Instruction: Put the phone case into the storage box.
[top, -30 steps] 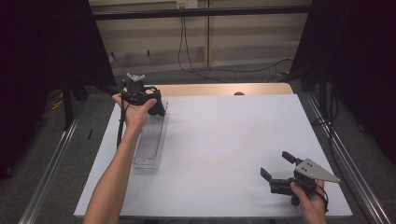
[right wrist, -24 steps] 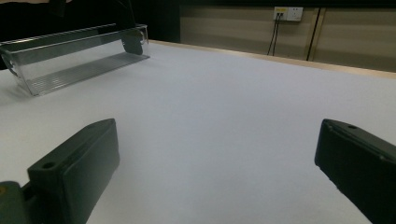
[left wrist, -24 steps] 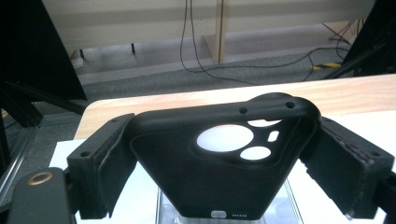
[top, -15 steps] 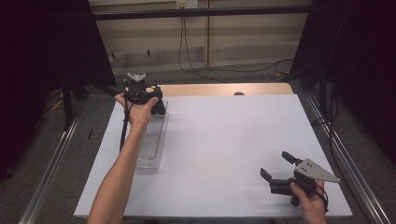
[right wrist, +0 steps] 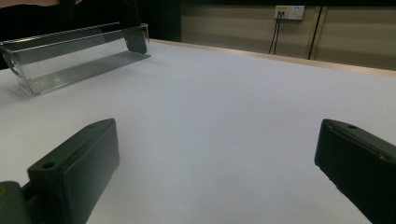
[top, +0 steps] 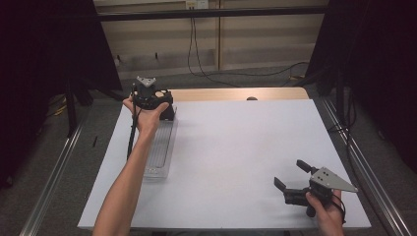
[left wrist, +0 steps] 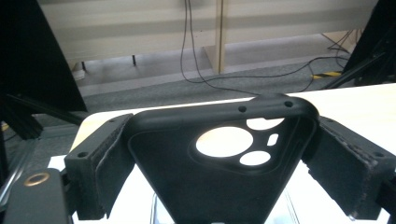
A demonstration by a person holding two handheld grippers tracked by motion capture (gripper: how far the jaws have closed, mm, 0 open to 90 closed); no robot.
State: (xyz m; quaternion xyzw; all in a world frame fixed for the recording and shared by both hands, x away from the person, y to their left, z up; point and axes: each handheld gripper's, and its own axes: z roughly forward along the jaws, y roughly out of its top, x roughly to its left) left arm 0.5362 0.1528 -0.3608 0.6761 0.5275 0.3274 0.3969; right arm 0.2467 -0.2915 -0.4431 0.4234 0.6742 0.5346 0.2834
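A black phone case (left wrist: 219, 177) with camera cut-outs stands between the pads of my left gripper (left wrist: 223, 163), which is shut on its two sides. From above, the left gripper (top: 156, 105) hangs over the far end of a long clear plastic tray (top: 158, 152) at the table's left, with the case (top: 170, 113) just below it. My right gripper (top: 291, 174) rests near the front right of the table, open, nothing between its jaws. In the right gripper view that gripper (right wrist: 217, 158) points across bare white tabletop toward the clear tray (right wrist: 70, 58).
The white tabletop (top: 236, 147) spreads between the two hands. A wooden strip (top: 236, 93) runs along its far edge. Metal rails (top: 364, 167) flank the table, and cables (top: 255, 73) lie on the floor behind it.
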